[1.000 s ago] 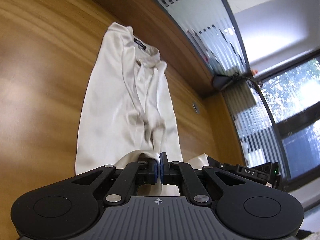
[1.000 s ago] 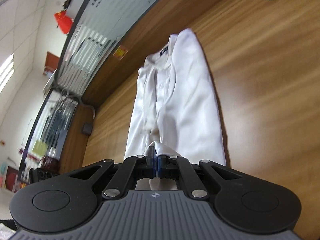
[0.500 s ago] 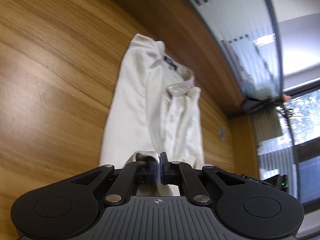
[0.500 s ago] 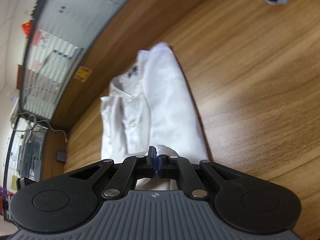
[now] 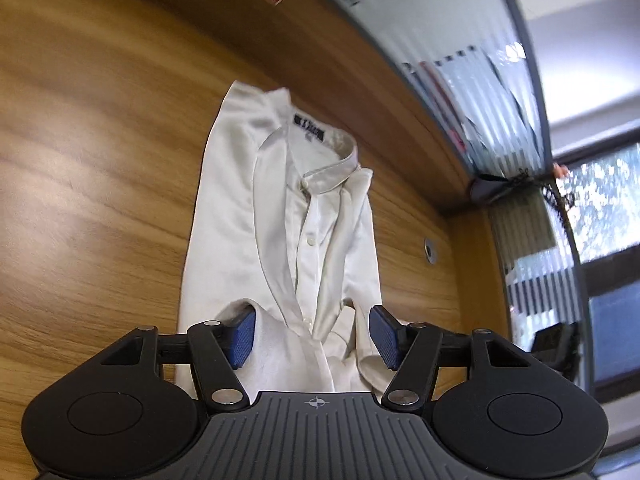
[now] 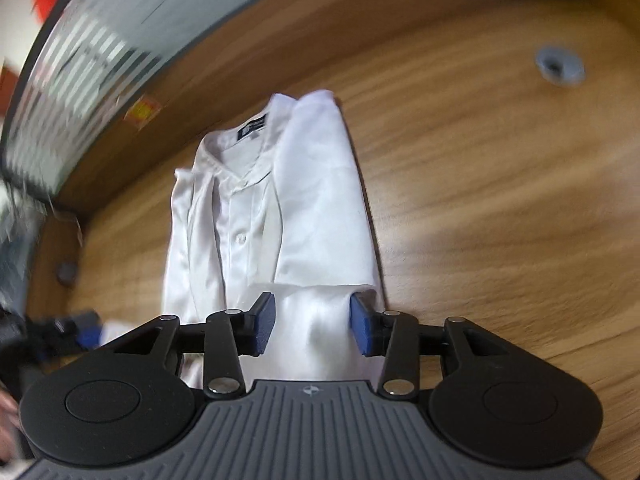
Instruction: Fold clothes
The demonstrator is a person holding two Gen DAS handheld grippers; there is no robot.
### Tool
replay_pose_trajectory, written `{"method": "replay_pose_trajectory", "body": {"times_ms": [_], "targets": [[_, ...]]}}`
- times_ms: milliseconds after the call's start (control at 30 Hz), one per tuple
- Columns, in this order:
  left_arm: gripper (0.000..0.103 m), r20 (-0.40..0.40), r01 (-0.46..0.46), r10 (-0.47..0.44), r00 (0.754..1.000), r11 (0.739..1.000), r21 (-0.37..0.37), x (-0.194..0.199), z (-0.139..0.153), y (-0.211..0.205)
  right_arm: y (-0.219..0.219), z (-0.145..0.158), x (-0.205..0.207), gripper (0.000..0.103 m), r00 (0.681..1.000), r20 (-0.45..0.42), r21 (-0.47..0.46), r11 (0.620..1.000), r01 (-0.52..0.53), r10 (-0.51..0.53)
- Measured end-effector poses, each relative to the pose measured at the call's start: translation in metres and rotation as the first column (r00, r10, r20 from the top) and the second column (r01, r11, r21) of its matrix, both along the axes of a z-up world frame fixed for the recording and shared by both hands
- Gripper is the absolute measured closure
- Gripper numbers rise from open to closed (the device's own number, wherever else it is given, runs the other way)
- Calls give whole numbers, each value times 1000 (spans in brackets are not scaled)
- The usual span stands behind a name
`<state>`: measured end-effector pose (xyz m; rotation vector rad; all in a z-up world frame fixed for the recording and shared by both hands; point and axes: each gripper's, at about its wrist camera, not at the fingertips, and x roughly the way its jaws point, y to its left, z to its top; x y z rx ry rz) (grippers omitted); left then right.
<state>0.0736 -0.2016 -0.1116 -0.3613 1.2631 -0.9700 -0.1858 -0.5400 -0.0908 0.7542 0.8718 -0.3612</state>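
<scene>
White shirt [image 5: 280, 248] lies folded lengthwise on my wooden table [image 5: 92, 200], collar at the far end by the frosted striped glass partition [image 5: 460, 80]. Window [image 5: 600, 208] off right. Left gripper [image 5: 312, 334] and right gripper [image 6: 312, 328] jaws just opened, roughly halfway; fabric between, nothing gripped.

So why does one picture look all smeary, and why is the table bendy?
Right wrist view: motion blur smears the wooden table and background; the white shirt stays fairly clear. Left wrist view: sharper, but the fisheye lens bends the table edge.
</scene>
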Motion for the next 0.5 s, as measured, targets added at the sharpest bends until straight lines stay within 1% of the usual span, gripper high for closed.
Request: {"method": "replay_pose_trajectory", "body": {"times_ms": [67, 100, 200, 267, 300, 367, 433, 500], "targets": [[39, 41, 9, -10, 999, 1000, 22, -9, 5, 6, 13, 12, -2, 53, 998, -24, -104, 993, -61, 59], [39, 57, 11, -12, 998, 999, 33, -13, 6, 10, 19, 17, -4, 51, 996, -36, -140, 986, -86, 82], [39, 121, 19, -26, 992, 998, 64, -26, 11, 20, 39, 30, -10, 50, 986, -45, -221, 960, -169, 163], [37, 179, 35, -51, 982, 995, 89, -36, 15, 26, 54, 36, -15, 50, 970, -45, -265, 933, -244, 240], [35, 206, 46, -67, 976, 994, 104, -40, 17, 29, 61, 38, -19, 47, 958, -49, -286, 915, -283, 281], [34, 259, 68, -100, 961, 989, 130, -49, 19, 35, 77, 41, -25, 44, 927, -55, -327, 871, -368, 371], [33, 286, 79, -122, 950, 984, 159, -54, 14, 41, 92, 41, -31, 44, 884, -61, -361, 816, -452, 463], [33, 305, 86, -142, 942, 978, 191, -59, 7, 47, 108, 36, -34, 44, 837, -86, -381, 758, -529, 540]]}}
